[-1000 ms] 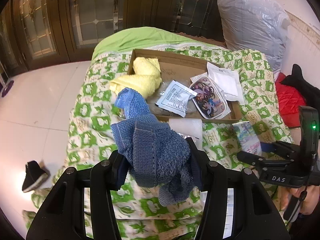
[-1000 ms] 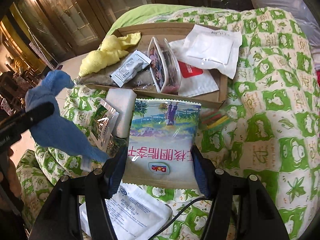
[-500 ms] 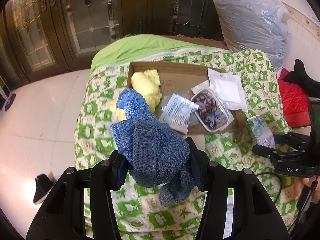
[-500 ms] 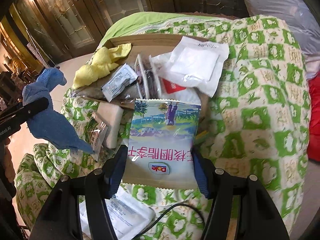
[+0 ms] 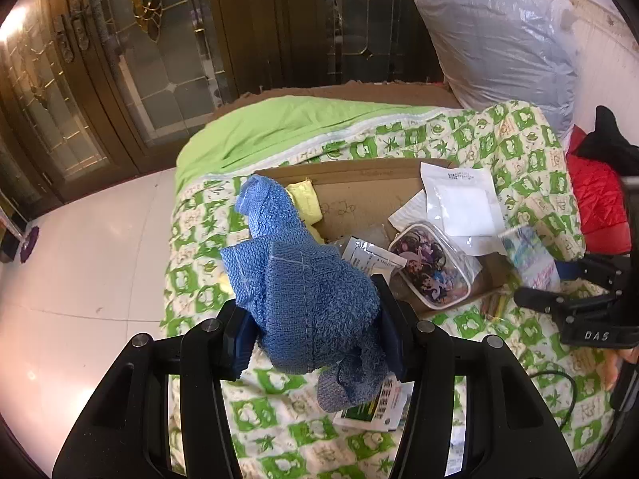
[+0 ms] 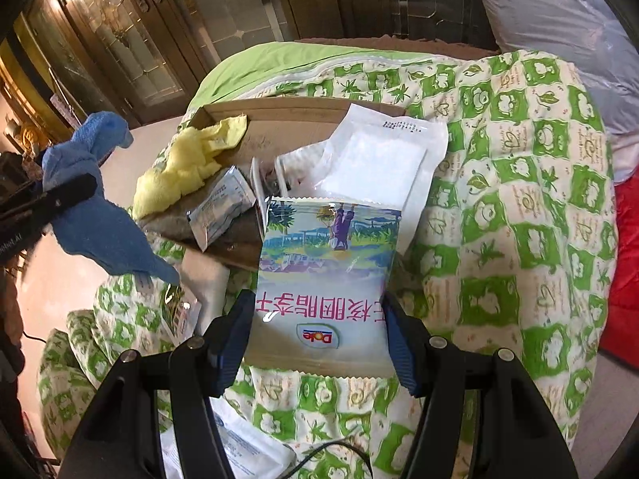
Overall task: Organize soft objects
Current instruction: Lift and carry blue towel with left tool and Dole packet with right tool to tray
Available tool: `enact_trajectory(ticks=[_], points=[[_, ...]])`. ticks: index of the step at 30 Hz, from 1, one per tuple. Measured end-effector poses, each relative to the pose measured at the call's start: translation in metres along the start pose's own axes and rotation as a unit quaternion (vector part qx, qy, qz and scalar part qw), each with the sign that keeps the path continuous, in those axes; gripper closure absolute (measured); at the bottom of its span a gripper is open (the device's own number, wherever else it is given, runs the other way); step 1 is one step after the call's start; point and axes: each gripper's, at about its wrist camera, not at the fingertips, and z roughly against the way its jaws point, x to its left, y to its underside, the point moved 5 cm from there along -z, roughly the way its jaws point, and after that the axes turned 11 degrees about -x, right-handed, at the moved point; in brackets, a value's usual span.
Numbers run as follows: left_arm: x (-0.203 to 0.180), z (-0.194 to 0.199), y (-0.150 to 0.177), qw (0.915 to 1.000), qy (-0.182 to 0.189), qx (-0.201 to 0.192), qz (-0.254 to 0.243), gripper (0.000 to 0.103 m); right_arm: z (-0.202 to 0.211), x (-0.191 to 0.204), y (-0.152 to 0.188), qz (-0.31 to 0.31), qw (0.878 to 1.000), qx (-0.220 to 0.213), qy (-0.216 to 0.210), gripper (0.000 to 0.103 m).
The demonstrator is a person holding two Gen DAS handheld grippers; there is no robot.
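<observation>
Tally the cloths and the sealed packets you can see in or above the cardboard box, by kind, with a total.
Cloths: 2, the blue towel in the left hand-held gripper and the yellow cloth.
Packets: 3, the Dole snack bag in the right hand-held gripper, the white pouch and the small sachet.
Total: 5

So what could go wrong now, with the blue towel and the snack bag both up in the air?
1. The blue towel droops out of the left claw; its loose end might snag or slip free.
2. The box already looks crowded, with a yellow cloth and white packet inside, so new things may slide off.
3. The right claw squeezes the snack bag, which could crush what's inside.
</observation>
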Motion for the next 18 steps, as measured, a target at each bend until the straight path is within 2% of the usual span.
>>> enact_trajectory(ticks=[9,18], points=[[-0.011,-0.058,-0.012,0.9992,0.011,0.037,-0.014,0.051,-0.042,-0.004,-0.047,-0.019,1.000,0.017,-0.009,0.041],[0.001,-0.103,-0.027,0.9986,-0.002,0.052,-0.003,0.051,-0.088,-0.002,-0.088,-0.022,0.999,0.026,-0.001,0.041]])
